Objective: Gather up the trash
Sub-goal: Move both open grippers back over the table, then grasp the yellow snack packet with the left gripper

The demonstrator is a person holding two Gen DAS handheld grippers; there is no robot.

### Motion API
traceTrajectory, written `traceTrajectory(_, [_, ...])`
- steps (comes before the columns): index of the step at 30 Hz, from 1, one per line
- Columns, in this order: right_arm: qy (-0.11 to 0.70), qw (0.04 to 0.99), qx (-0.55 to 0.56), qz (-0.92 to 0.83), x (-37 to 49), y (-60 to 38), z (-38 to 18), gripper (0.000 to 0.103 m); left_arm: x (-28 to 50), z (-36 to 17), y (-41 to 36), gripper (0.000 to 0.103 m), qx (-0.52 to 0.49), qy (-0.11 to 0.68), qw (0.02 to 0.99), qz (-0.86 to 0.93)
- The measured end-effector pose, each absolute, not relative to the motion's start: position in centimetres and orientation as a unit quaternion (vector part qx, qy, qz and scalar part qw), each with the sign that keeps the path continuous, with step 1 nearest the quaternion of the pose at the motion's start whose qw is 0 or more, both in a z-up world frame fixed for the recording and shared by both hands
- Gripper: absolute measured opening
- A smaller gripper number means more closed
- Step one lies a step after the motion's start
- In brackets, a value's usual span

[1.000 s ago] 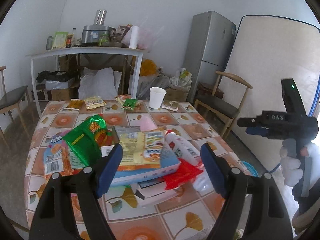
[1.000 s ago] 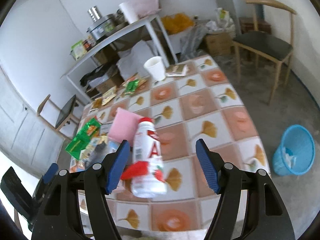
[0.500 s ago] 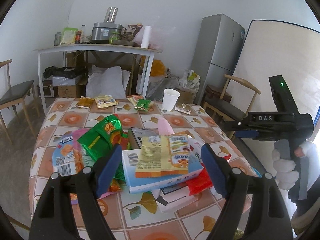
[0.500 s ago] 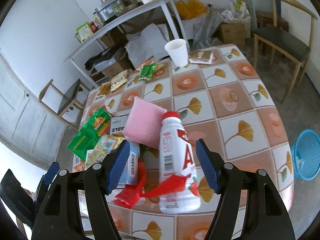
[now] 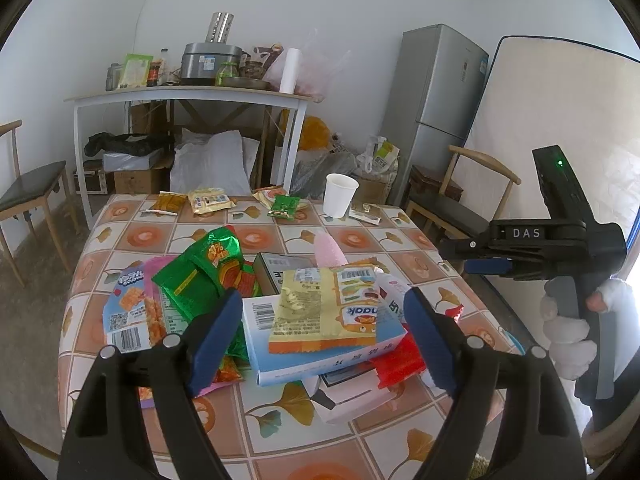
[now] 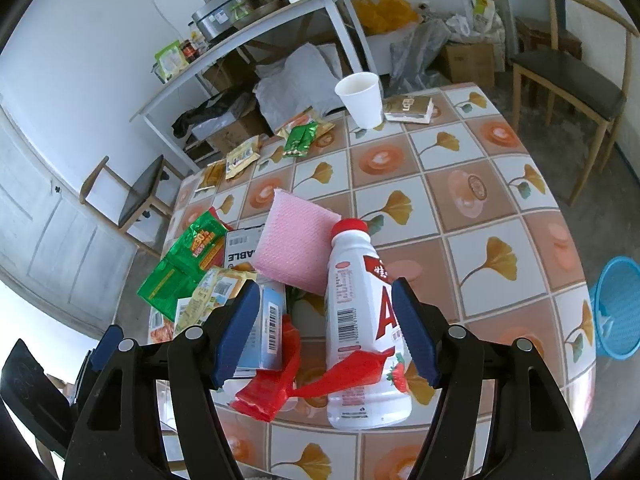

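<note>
A heap of trash lies on the tiled table: a green snack bag, a light blue box with a yellow wrapper on it, a red wrapper, a pink sponge and a white bottle with a red cap. My left gripper is open and empty, above the box. My right gripper is open and empty, above the bottle and red wrapper; it also shows at the right of the left wrist view.
A white paper cup, small wrappers and a flat packet lie at the table's far end. A blue waste basket stands on the floor right of the table. Chairs, a shelf table and a fridge surround it.
Both grippers have drawn back and tilted, so the heap sits farther ahead. In the right wrist view the bottle has shifted from between the fingers toward the right finger. Both stay open.
</note>
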State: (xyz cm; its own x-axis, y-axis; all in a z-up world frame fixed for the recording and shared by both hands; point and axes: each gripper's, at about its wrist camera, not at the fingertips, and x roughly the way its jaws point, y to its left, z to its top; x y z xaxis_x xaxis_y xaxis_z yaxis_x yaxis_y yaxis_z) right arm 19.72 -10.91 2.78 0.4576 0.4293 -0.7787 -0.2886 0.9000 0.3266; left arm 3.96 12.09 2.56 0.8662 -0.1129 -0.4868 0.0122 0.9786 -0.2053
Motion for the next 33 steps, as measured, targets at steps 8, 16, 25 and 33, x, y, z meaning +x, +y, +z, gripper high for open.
traceTrajectory(8, [0.475,0.85,0.083,0.211,19.6,-11.7,2.6,0.065,4.0,2.6,11.7,0.081,-0.093,0.259,0.961,-0.034])
traceTrajectory(16, [0.475,0.85,0.086,0.211,19.6,-12.1,2.6,0.065,4.1,2.7,11.5,0.082,-0.09,0.261,0.961,-0.033])
traceTrajectory(25, [0.476,0.85,0.087,0.21,19.5,-12.4,2.6,0.065,4.2,2.6,11.4,0.082,-0.088,0.262,0.96,-0.033])
traceTrajectory(33, [0.476,0.85,0.088,0.21,19.5,-12.5,2.5,0.065,4.2,2.6,11.5,0.082,-0.088,0.263,0.96,-0.034])
